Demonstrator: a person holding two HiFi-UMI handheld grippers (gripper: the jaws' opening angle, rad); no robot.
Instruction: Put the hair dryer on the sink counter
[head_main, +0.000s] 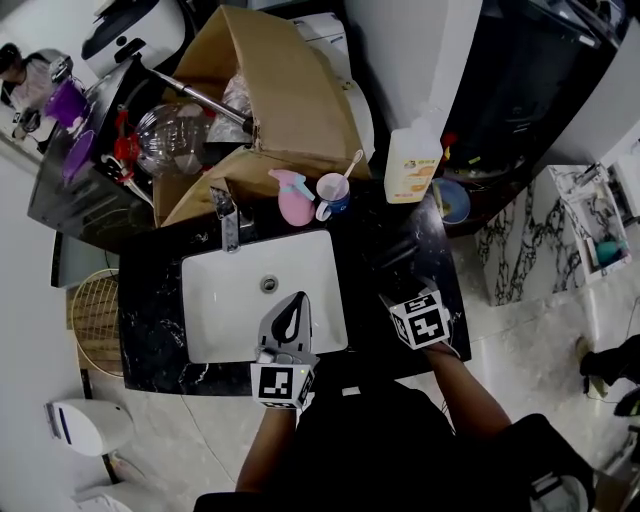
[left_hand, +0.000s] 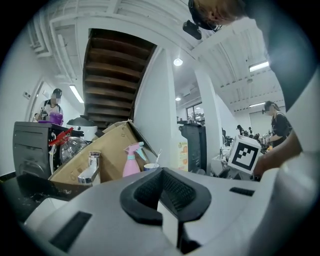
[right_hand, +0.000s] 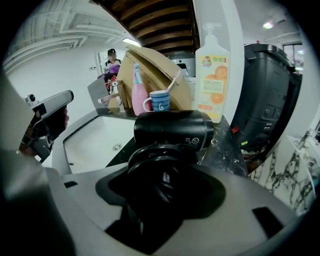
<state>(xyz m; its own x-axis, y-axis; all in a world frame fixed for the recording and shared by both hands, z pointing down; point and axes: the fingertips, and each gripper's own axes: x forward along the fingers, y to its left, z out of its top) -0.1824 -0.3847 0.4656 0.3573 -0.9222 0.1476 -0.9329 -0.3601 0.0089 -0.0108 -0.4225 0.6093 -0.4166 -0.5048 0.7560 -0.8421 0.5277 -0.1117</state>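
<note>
Gently, with the right gripper (right_hand: 162, 172) fingers clamped on the hair dryer (right_hand: 172, 129), settle it flat on the worktop (right_hand: 227, 146) just beyond them, the left gripper (left_hand: 167, 192) fingers shut and empty.

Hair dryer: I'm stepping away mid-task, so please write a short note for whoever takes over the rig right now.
Left gripper: shut, empty, above the white basin.
Right gripper: shut on the black hair dryer, with its coiled cord between the jaws.
The hair dryer is over the black marble sink counter, right of the basin. Whether it touches the counter cannot be told.
Done: dryer brought to the counter.
Left: set it down, release.
</note>
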